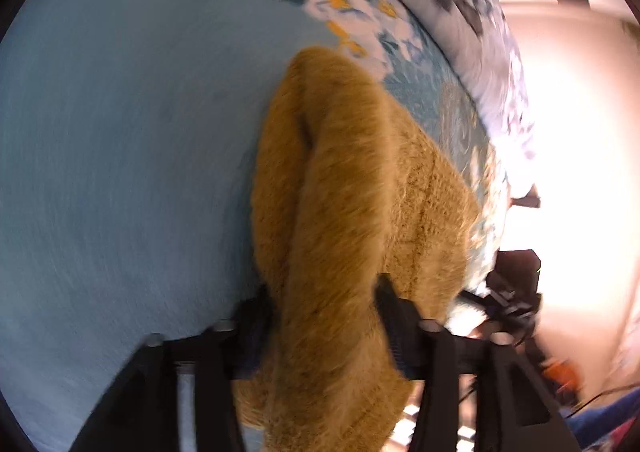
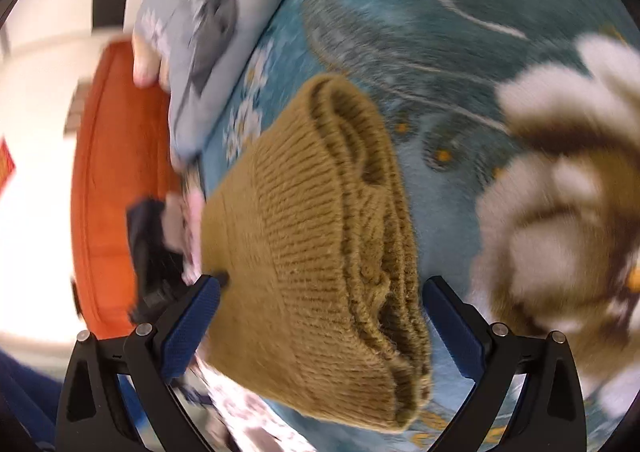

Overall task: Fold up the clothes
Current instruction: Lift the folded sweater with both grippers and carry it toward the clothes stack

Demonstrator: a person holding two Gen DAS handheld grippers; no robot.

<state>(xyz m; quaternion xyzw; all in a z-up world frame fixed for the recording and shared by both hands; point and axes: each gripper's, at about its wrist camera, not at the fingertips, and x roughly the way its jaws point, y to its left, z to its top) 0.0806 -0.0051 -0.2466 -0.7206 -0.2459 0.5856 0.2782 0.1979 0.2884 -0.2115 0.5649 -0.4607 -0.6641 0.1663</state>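
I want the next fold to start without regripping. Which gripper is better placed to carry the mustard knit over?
Left, probably. The left gripper has the mustard knit bunched between its fingers, while the right gripper only straddles it.

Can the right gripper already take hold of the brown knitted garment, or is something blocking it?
Probably yes. The brown knitted garment already lies between the open jaws of the right gripper, with nothing between them. The left gripper holds another part.

Blue floral bedspread [image 1: 120, 132] (flowers blurred) carries a mustard knit sweater [image 2: 320, 252].
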